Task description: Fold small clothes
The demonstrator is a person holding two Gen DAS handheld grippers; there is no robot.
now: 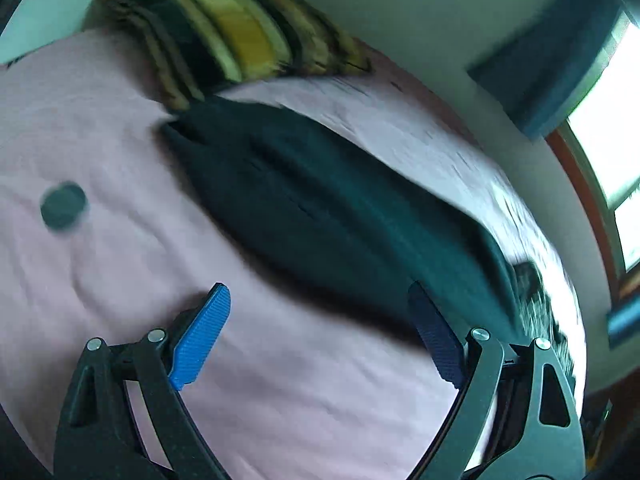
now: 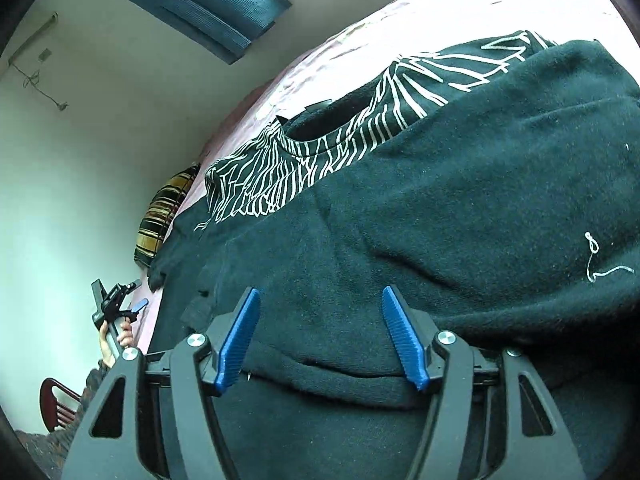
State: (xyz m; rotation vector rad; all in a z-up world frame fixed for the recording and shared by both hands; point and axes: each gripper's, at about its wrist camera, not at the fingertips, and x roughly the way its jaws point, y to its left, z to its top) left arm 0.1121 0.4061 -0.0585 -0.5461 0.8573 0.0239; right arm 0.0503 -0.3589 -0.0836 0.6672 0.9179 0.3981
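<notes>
The dark teal sweater (image 2: 440, 220) lies spread on the pink bedsheet (image 1: 100, 128), its long axis running toward the striped pillow (image 1: 224, 28). The right gripper (image 2: 320, 336) hovers directly over its near hem, jaws apart and empty. The left gripper (image 1: 320, 336), jaws wide, sits beside the cloth over bare sheet. The left view is blurred; the sleeves are hidden under folds.

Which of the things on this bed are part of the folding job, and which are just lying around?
Part of the job:
- dark teal fleece garment
- black top with white line pattern
- left gripper, open
- right gripper, open over the fleece

Just lying about:
- yellow and black striped pillow
- small dark round disc
- pink bedsheet
- blue curtain
</notes>
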